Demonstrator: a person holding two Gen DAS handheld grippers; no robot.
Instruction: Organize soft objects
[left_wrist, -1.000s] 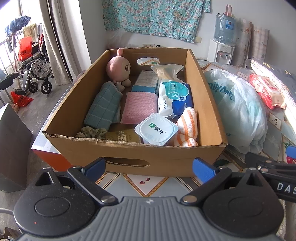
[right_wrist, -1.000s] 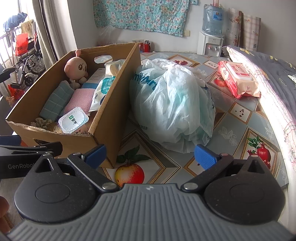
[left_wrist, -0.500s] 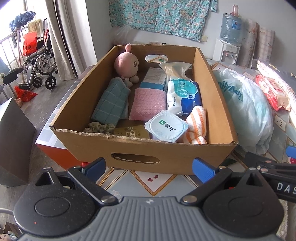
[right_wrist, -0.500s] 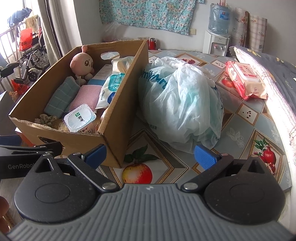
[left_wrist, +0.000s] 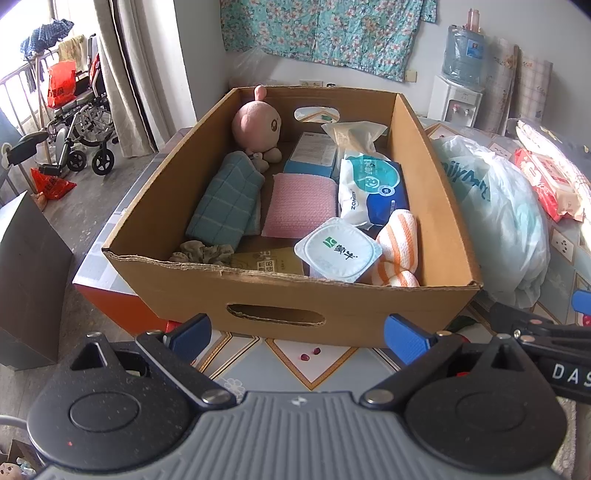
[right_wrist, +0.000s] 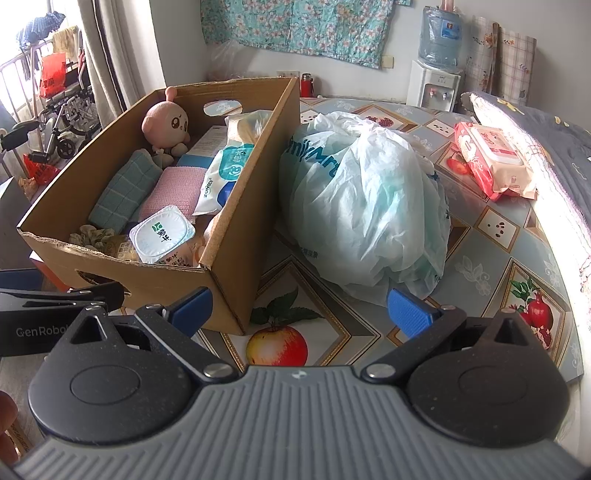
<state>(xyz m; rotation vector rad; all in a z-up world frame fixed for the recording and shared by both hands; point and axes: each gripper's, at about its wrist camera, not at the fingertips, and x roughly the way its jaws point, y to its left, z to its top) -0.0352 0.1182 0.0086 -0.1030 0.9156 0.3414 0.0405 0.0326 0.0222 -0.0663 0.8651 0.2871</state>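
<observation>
A cardboard box (left_wrist: 288, 306) (right_wrist: 243, 236) sits on the patterned table. Inside lie a pink plush toy (left_wrist: 256, 127) (right_wrist: 166, 122), a teal checked cloth (left_wrist: 223, 199), a pink cloth (left_wrist: 299, 205), an orange-striped cloth (left_wrist: 400, 251), a wipes pack (left_wrist: 371, 188), a white tub (left_wrist: 338, 253) and a grey-green scrunchie (left_wrist: 201, 253). My left gripper (left_wrist: 297, 336) is open and empty, just short of the box's near wall. My right gripper (right_wrist: 299, 308) is open and empty by the box's near right corner, facing a stuffed white plastic bag (right_wrist: 365, 206) (left_wrist: 495, 210).
A red wipes pack (right_wrist: 495, 158) lies at the table's far right beside a dark quilt (right_wrist: 554, 147). A water dispenser (right_wrist: 437, 66) stands at the back wall. Left of the table are a wheelchair (left_wrist: 74, 129) and a dark cabinet (left_wrist: 29, 280).
Both grippers have drawn back and risen a little, so the box looks smaller and sits higher in both views. Nothing in the box has shifted, and both grippers stay open.
</observation>
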